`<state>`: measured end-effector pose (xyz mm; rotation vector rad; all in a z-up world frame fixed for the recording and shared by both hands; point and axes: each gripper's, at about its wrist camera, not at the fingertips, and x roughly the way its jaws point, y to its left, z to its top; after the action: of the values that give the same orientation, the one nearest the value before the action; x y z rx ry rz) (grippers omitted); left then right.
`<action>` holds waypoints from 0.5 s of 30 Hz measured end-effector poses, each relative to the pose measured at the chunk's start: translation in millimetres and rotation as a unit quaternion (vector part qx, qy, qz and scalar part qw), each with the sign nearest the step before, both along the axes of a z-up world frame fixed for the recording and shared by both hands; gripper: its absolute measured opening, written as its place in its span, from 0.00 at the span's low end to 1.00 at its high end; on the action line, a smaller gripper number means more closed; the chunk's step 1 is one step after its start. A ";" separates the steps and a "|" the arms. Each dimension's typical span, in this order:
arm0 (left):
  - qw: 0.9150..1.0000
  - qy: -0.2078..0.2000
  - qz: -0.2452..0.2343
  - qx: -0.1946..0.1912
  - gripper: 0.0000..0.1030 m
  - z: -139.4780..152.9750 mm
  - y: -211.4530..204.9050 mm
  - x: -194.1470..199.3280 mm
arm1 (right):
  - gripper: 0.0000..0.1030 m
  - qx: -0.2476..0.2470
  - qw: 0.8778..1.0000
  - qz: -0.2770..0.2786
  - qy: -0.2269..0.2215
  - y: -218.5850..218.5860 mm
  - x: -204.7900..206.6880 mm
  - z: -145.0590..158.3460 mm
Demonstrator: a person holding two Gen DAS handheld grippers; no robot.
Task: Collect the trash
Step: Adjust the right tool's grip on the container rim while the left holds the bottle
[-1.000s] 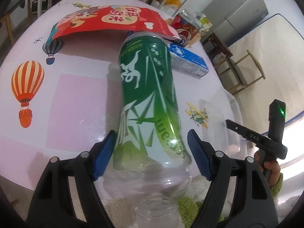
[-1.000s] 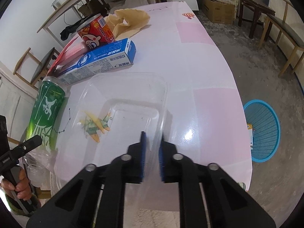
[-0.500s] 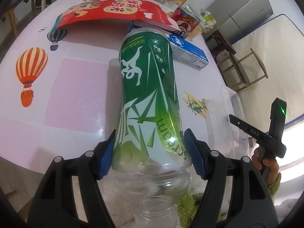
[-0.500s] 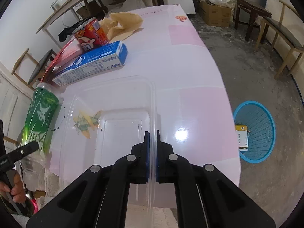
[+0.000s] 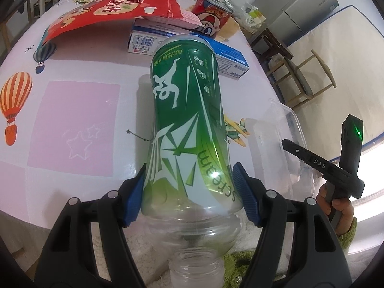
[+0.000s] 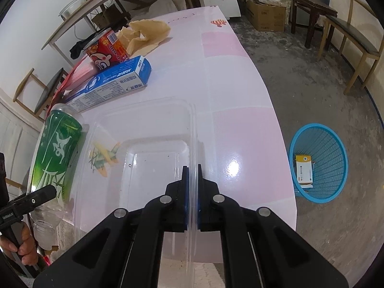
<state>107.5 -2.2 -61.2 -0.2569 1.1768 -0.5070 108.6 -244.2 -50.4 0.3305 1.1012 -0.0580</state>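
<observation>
My left jaws [image 5: 189, 194] clamp the one green-labelled bottle [image 5: 187, 124] near its shoulder, both blue pads pressed to the label. It lies at the near edge of the counter [image 5: 72, 124], its open neck past that edge; my own arms cut off its lowest part. Its far end covers part of the one blue-and-white carton [image 5: 230, 58] behind it. A single red snack bag [image 5: 115, 12] droops over that carton's left end, hiding whatever lies beneath. One red printed can [image 5: 212, 21] stands behind, toward the far edge, only its upper half showing. In the right wrist view one crumpled tan wrapper [image 6: 146, 36] lies just beyond the can.

My right jaws [image 6: 192, 187] are shut on the right wall of the one clear plastic tray [image 6: 144, 129], which sits at the near edge beside the bottle. The wall is so transparent I can hardly trace it between the pads.

Off the counter's right edge, one blue mesh basket [image 6: 319, 165] stands on the floor with one small box [image 6: 304, 169] inside; its print is too small to read.
</observation>
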 end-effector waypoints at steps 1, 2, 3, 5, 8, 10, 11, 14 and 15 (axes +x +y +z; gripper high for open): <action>1.000 0.000 0.000 0.000 0.64 -0.6 -0.8 0.8 | 0.05 0.000 1.000 -0.001 -0.001 0.3 -0.2 0.3; 1.000 0.001 0.001 0.000 0.64 -0.9 -1.4 1.8 | 0.05 0.001 1.000 -0.001 -0.001 0.4 -0.3 0.1; 1.000 0.001 0.001 0.000 0.64 -0.9 -1.5 2.1 | 0.05 0.002 1.000 -0.001 -0.001 0.7 -0.4 0.1; 1.000 0.001 0.001 0.002 0.64 -0.7 -1.2 3.0 | 0.05 0.003 1.000 -0.001 -0.002 0.5 -0.7 -0.2; 1.000 0.001 0.001 0.003 0.64 -0.6 -1.1 3.4 | 0.06 0.005 1.000 -0.001 -0.002 1.0 -0.6 -0.6; 1.000 0.001 0.001 0.002 0.64 -0.4 -1.6 3.8 | 0.06 0.009 1.000 0.001 -0.001 1.2 -0.6 -0.9; 1.000 0.001 0.001 0.002 0.64 -0.3 -1.2 3.9 | 0.06 0.010 1.000 0.001 -0.001 1.2 -0.3 -1.2; 1.000 0.001 0.001 0.003 0.64 -0.3 -1.7 4.7 | 0.06 0.012 1.000 0.002 0.000 2.2 -0.1 -1.4; 1.000 0.001 0.000 0.003 0.64 -0.2 -2.3 5.3 | 0.06 0.013 1.000 0.002 0.000 2.0 -0.2 -1.3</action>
<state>112.8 -4.5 -61.4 -0.2523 1.1799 -0.5031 108.3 -242.2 -51.8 0.3516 1.1036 -0.0400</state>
